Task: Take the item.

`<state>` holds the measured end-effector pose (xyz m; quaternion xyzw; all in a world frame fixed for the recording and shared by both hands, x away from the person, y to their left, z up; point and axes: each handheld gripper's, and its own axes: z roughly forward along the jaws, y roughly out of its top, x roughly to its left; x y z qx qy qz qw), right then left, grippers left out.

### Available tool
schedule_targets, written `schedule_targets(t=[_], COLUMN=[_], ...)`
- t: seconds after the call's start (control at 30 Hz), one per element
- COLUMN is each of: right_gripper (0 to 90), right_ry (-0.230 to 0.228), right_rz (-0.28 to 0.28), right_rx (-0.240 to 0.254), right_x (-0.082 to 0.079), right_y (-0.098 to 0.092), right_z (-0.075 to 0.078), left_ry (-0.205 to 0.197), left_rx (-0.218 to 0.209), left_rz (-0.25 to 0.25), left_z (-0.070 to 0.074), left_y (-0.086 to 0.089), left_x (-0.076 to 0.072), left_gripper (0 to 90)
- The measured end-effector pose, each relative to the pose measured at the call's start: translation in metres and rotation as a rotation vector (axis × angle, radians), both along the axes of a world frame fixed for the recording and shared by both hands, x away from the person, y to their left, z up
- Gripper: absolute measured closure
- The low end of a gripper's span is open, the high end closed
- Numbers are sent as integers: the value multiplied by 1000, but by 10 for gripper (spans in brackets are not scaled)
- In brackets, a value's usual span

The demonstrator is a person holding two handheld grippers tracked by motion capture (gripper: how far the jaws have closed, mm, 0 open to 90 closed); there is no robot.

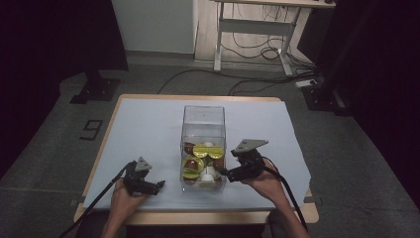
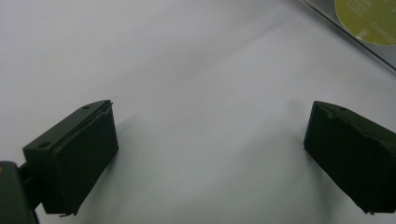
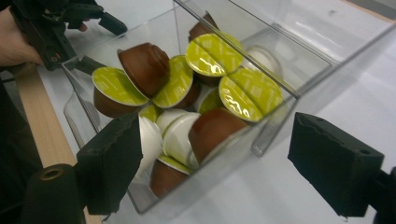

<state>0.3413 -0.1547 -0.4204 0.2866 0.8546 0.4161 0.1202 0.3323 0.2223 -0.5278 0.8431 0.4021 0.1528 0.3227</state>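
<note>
Clear plastic forms the box [image 1: 203, 121] that stands in the middle of the desk [image 1: 148, 119], on a pale sheet. Its near half is filled with coffee capsules [image 3: 196, 93]: brown cups with yellow-green foil lids, and a few white ones, lying in disorder, some on their side. I judge the capsules light and stiff in the body, but the foil lid is thin and easy to dent, and the round smooth cup can slip between flat pads. A hold across the cup wall, just under the rim, seems safest.

The right tool [image 1: 224, 172] is at the right wall of the box, near the front corner, with its jaws wide apart and nothing between them; in the right gripper view the capsules lie just ahead, behind the transparent wall. This wall stands in the way, so the approach should come from above through the open top.

The left tool [image 1: 159, 185] rests low on the sheet, left of the box and apart from it, jaws spread and empty.
</note>
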Motion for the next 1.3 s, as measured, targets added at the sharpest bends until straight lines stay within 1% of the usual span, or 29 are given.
schedule_targets(t=[0.13,0.2,0.33,0.37,0.43,0.57,0.63,0.83,1.17,1.3], right_gripper=[190,194,200,214,229,236,239,246,265,266], right_ry=[-7,-30,-39,-39,-31,-22,-19,13,26,40], right_rz=[15,32,45,51,66,76,83,108,147,160], right_rx=[-5,-12,-16,-16,-9,-2,-6,-17,-26,-25], right_x=[2,3,4,4,6,9,10,13,17,18], right_y=[5,12,17,19,21,26,30,41,59,67], right_z=[0,0,0,0,0,-1,-2,-3,-2,-3], left_ry=[0,1,1,0,0,0,0,0,1,1], left_rx=[0,-1,0,0,0,0,0,1,0,0], left_rz=[0,-1,-1,0,0,0,-1,-1,-1,-2], left_z=[0,0,0,0,0,0,0,0,0,0], left_y=[0,0,0,0,0,0,0,0,0,0], left_x=[0,0,0,0,0,0,0,0,0,0], left_gripper=[21,21,21,21,21,21,21,21,21,21])
